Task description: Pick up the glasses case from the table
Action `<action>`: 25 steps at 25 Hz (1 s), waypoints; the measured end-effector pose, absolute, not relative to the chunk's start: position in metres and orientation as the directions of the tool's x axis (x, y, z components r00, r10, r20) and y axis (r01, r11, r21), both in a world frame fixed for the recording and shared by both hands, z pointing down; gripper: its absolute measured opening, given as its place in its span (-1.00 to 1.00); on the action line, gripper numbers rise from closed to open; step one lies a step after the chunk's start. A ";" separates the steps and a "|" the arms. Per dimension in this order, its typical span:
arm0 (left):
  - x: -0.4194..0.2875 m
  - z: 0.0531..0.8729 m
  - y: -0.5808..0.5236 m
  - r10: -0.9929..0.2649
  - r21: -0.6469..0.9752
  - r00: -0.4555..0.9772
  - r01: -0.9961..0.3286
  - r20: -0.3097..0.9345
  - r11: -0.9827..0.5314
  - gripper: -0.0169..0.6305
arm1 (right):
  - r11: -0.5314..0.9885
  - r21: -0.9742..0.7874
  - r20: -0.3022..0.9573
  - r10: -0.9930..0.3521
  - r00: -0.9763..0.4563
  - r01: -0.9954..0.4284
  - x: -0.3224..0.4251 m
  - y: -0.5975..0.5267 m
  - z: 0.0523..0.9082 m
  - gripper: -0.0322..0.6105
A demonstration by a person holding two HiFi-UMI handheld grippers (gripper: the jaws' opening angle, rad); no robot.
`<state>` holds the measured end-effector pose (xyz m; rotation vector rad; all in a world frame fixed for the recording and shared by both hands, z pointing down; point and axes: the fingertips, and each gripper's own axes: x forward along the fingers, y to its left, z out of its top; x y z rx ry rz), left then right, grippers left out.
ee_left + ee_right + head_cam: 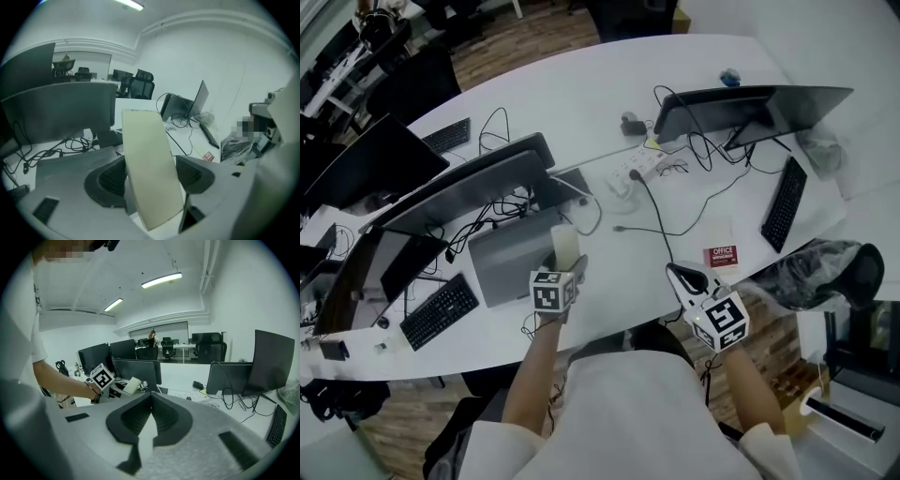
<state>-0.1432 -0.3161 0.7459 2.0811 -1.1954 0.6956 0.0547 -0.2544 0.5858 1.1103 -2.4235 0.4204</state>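
While jaws of the left gripper (pixel 151 180) clamp the glasses case (pixel 145 140) lengthwise above the surface (pixel 581 103), those of the right gripper (pixel 151 404) meet, empty.

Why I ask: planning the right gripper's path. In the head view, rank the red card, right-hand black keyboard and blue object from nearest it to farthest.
From the right gripper:
1. Red card, just beyond its tips.
2. Black keyboard, farther right.
3. Blue object, far back.
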 end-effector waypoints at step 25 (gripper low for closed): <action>-0.153 0.536 -0.248 -0.842 0.198 0.369 -0.928 0.392 -0.315 0.04 | 0.730 -0.041 0.360 -0.626 -0.692 -0.682 0.079 -0.276 0.496 -0.89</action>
